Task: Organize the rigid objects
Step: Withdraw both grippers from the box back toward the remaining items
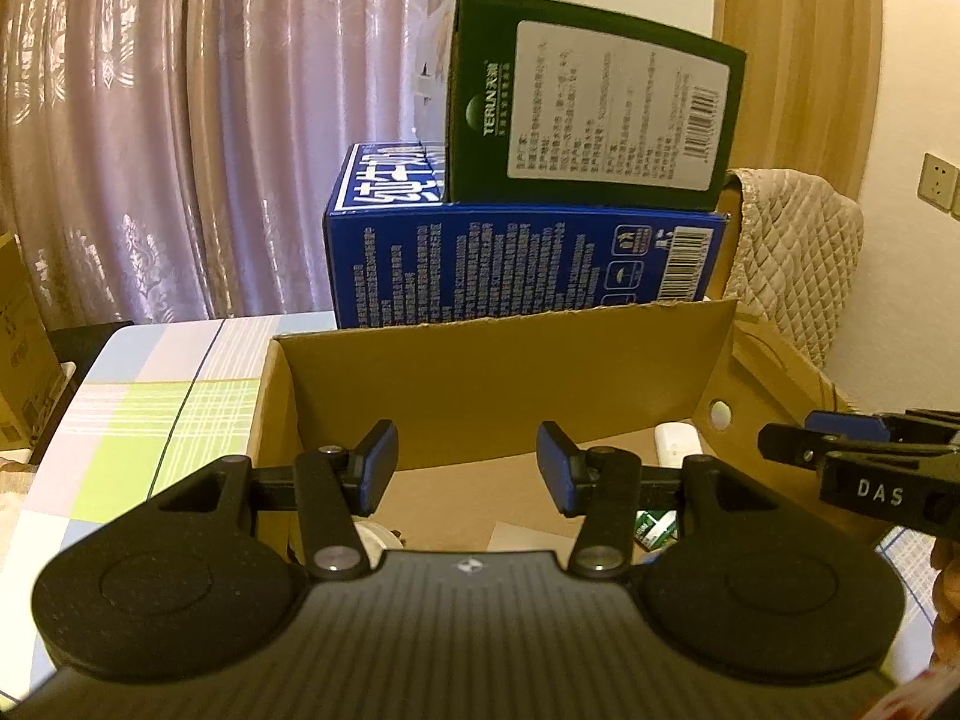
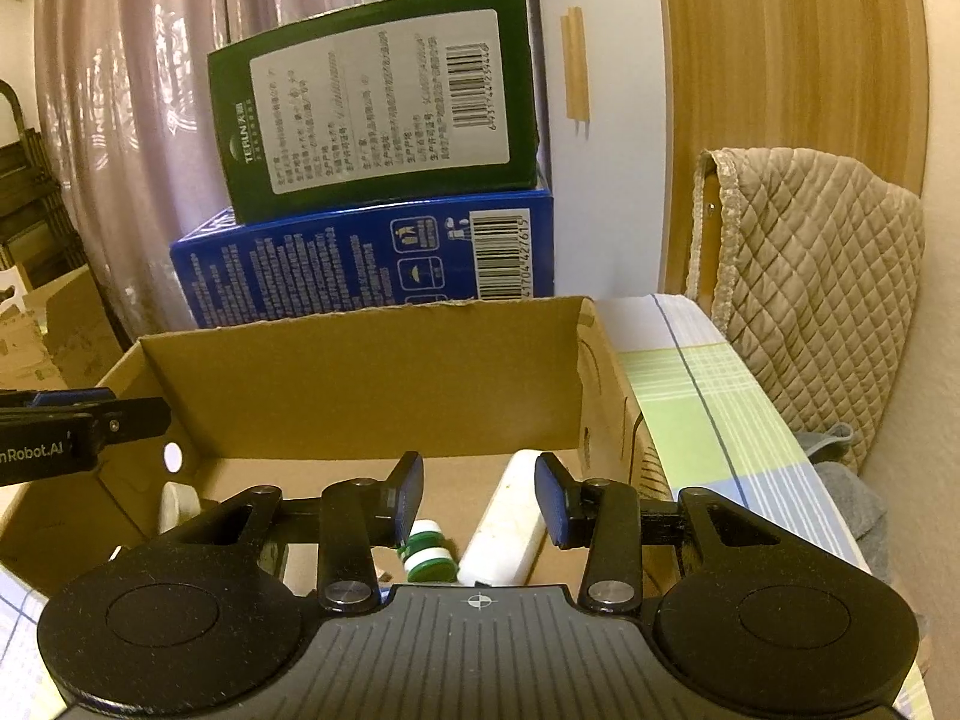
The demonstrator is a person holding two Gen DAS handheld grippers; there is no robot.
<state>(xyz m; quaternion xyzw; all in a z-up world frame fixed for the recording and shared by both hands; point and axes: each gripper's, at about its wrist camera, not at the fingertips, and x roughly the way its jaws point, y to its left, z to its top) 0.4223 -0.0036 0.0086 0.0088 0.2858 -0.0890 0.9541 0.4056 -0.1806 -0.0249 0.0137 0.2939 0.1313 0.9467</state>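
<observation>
I hold both tools empty over the carton [image 2: 360, 396]: left tool [image 1: 467, 468] partly open, right tool [image 2: 479, 498] narrower. A white bar [image 2: 504, 534] and green-white spool [image 2: 427, 552] lie inside at six o'clock, already gathered there.

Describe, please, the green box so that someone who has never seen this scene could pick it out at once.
Start at the open cardboard box on the checked tablecloth. Directly behind its far wall stands a blue carton, and the green box sits on top of that. Unlike the blue carton, it is dark green, with a large white label and a barcode facing the camera.
</observation>
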